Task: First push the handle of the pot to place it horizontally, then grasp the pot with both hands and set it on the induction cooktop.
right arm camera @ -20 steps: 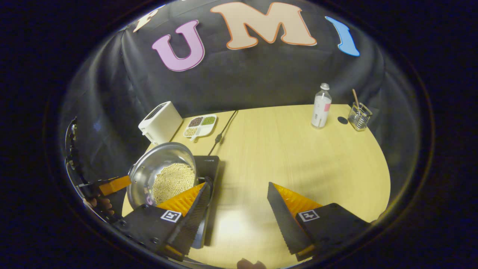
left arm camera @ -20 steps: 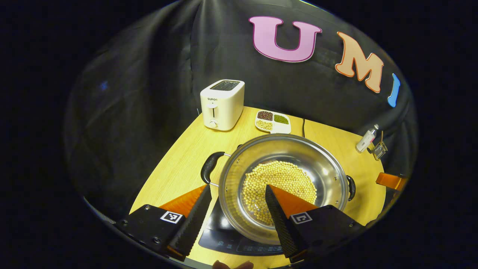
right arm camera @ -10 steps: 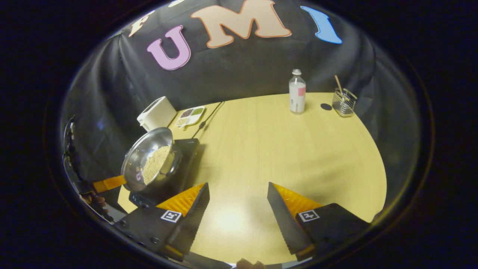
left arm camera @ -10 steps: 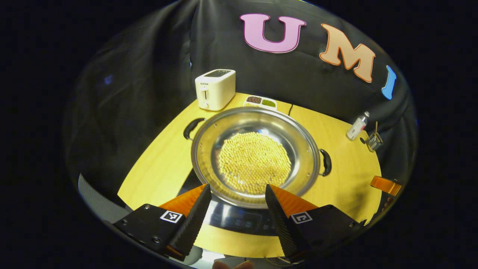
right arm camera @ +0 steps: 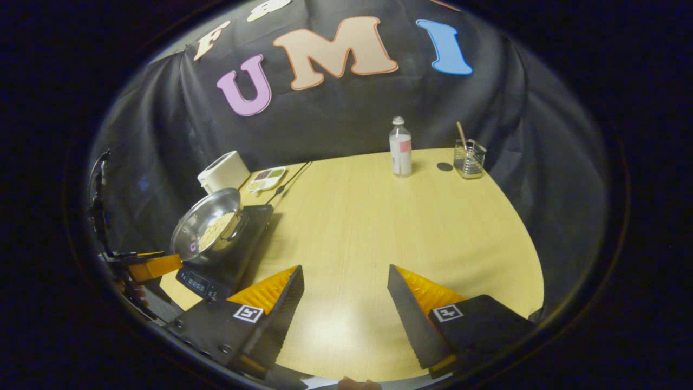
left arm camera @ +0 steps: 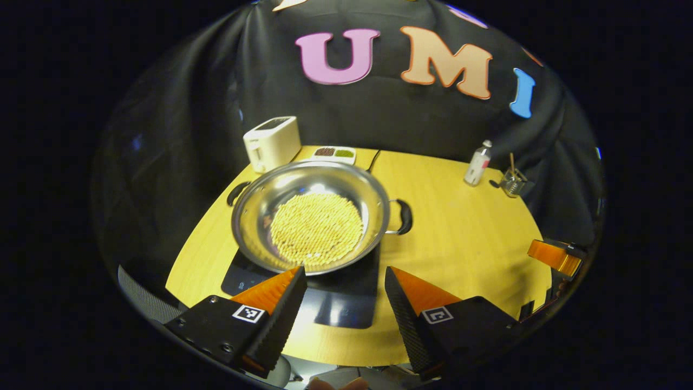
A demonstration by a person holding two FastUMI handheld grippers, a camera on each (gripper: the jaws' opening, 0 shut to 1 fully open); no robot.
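The pot (left arm camera: 308, 216), a wide steel pan holding a bed of pale yellow beans (left arm camera: 316, 227), sits on the black induction cooktop (left arm camera: 346, 292) at the left part of the surface (left arm camera: 460, 244), with one dark handle (left arm camera: 403, 216) sticking out to its right and the other (left arm camera: 236, 192) to its left, both lying level. Behind the pot stands a white toaster (left arm camera: 270, 142), and just beside that lies a small divided dish (left arm camera: 334, 154) of dark and green grains; a black cord (right arm camera: 289, 181) runs from the cooktop back toward the wall. At the far right of the surface stand a clear bottle (right arm camera: 400, 147) with a white label and, near it, a wire holder (right arm camera: 469, 158) with a stick in it, a small dark disc lying between them. The wide middle of the light wooden, round-edged surface lies bare, and black cloth drapes behind it. The left gripper (left arm camera: 344, 303) hangs over the near edge in front of the cooktop, jaws spread apart and holding nothing. The right gripper (right arm camera: 344, 309) hangs over the bare wood well to the right of the pot, jaws likewise apart and empty.
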